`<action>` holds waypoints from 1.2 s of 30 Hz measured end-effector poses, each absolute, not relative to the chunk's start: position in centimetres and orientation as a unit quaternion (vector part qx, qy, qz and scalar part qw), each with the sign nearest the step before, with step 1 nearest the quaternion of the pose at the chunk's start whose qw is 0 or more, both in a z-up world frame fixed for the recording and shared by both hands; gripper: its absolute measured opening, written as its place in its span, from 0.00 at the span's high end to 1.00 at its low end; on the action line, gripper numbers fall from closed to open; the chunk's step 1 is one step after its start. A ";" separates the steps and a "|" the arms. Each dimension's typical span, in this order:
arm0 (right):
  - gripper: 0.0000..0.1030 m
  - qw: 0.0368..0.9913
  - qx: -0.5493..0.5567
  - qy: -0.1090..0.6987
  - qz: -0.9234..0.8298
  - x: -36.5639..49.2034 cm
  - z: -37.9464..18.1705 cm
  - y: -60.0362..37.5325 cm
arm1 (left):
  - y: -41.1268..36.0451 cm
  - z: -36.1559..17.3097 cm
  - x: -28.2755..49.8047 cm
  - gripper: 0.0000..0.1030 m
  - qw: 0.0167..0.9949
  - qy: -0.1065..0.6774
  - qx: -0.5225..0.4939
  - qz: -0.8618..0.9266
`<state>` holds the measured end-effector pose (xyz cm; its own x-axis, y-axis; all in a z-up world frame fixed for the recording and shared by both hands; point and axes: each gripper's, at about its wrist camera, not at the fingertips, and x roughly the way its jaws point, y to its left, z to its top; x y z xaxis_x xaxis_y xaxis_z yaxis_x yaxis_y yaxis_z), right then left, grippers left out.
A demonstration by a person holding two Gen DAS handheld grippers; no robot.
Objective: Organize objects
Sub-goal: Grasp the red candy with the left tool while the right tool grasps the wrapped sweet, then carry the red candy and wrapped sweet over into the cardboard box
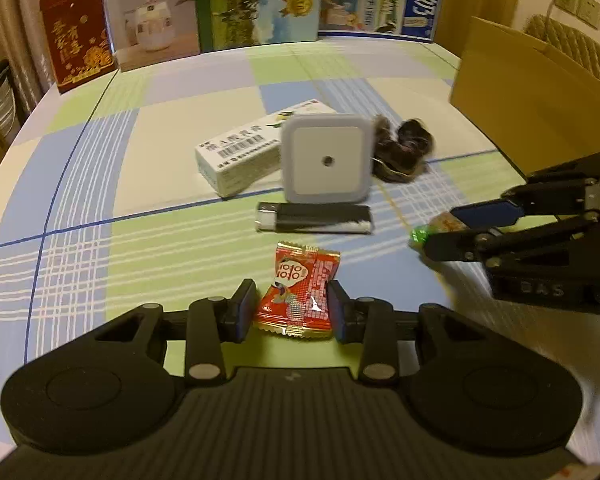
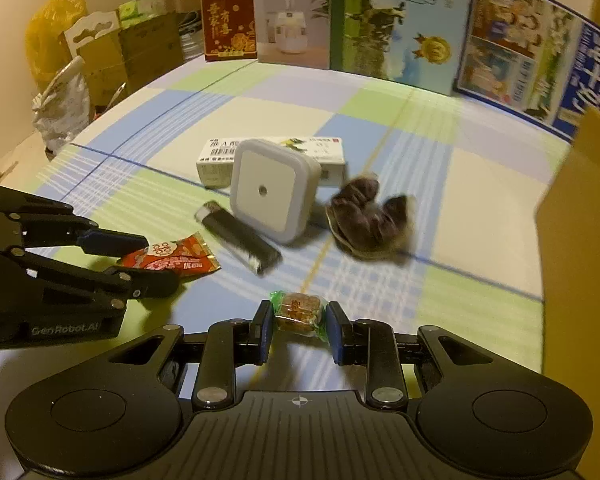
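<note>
**Red and green sweets held, one to each claw**

Red foil is seen between the fingers of the left claw (image 1: 293,307): a red candy packet (image 1: 298,290) is flanked on both sides by the blue pads, closed narrow against its edges, its lower end at the bench (image 1: 80,168). Whether it is lifted clear cannot be told. The right claw (image 2: 298,327) is closed likewise on a small green-wrapped sweet (image 2: 300,312), pads pressed at both twisted ends.

Left on the checked cloth, near the middle: a white night light (image 1: 325,159) standing on edge, a white carton (image 1: 252,152) just behind it, a black lighter (image 1: 314,219) lying in front, a dark furry item (image 1: 402,148) beside it. A cardboard box (image 1: 516,92) stands at the right edge, presumably the destination, though that is a judgement only.

Step in hand, as judged: carrying both sweets away. For a clean carry, pressure is best kept modest, since foil crumples and slips. Each claw should be raised straight before being swung toward the box, so the lighter and night light are not clipped. The two claws are near each other; one should be moved ahead of the other to avoid a clash.
</note>
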<state>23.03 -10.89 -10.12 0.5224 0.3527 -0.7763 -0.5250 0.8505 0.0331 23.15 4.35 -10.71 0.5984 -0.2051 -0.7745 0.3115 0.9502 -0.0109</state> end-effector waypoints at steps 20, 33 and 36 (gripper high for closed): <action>0.75 0.878 -0.088 0.414 0.224 19.5 -9.7 -12.9 | 3.4 -10.0 21.8 0.69 0.895 0.414 0.065 -0.153; 0.75 0.908 -0.062 0.368 0.192 15.8 -3.4 -15.2 | 1.9 -4.3 17.1 0.68 0.918 0.375 0.034 -0.122; 0.75 0.913 -0.047 0.363 0.178 14.0 -1.4 -16.6 | 1.1 -2.6 15.0 0.69 0.924 0.365 0.018 -0.117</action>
